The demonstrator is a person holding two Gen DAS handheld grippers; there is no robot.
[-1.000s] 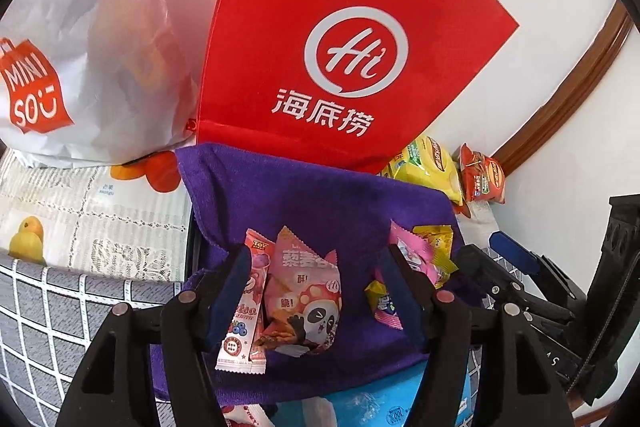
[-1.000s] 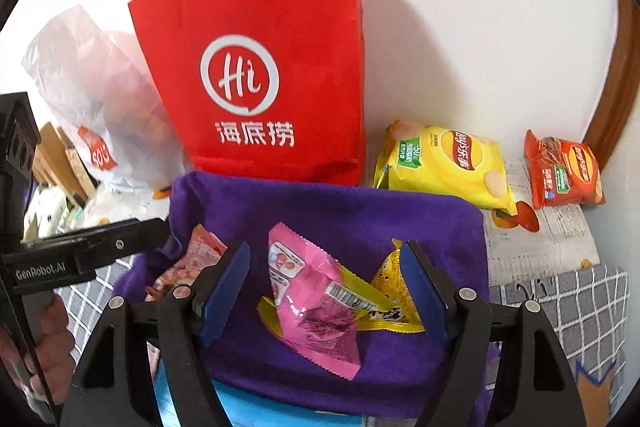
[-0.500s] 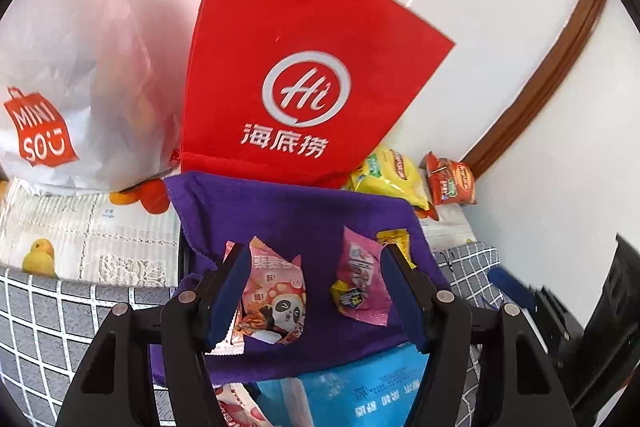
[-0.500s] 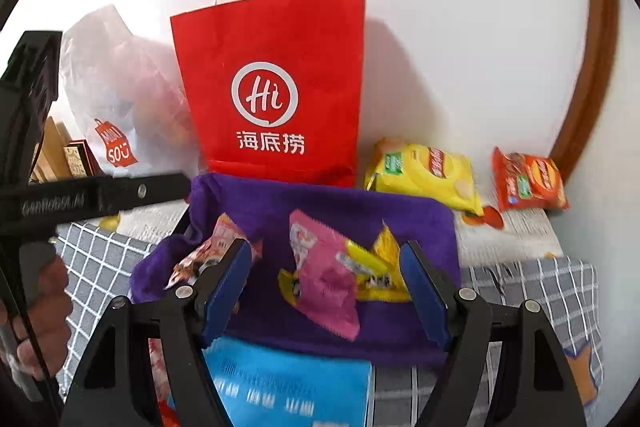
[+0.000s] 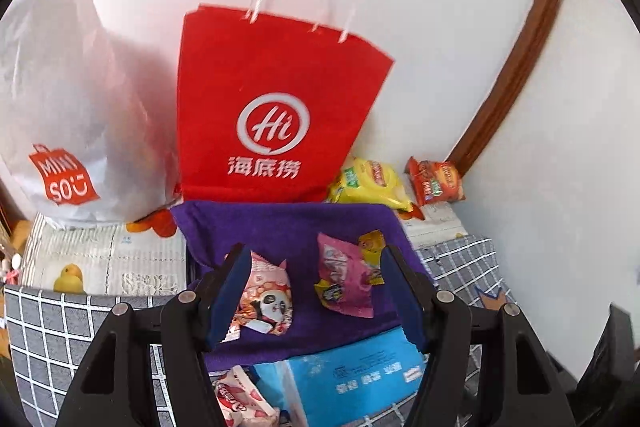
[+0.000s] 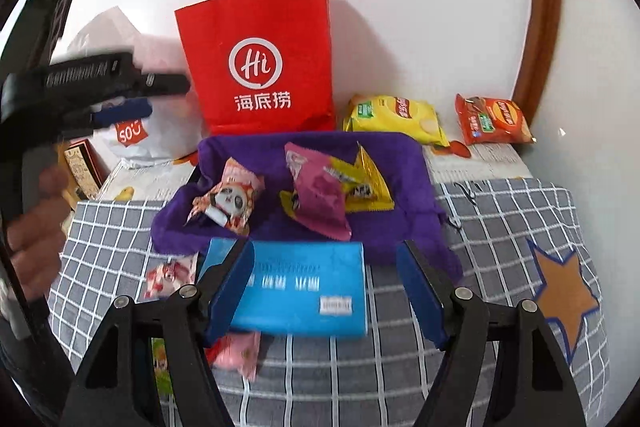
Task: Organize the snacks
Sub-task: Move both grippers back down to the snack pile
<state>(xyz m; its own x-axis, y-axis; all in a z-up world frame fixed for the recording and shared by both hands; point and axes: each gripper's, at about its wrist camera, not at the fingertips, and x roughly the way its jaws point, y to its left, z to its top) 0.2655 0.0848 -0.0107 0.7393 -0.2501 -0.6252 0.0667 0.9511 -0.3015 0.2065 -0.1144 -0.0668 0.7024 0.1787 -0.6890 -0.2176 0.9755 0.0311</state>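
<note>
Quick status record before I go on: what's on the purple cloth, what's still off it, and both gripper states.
on purple cloth: panda packet, pink packet, yellow packet
in front of cloth: blue pack
by wall: yellow chip bag, orange chip bag
behind cloth: red paper bag, upright
left hand-held gripper: open, empty
right hand-held gripper: open, jaws just narrowed, nothing gripped

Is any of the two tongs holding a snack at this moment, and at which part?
No. The left tongs and the right tongs both stand open with nothing gripped; the snack packets lie loose on the purple cloth.
</note>
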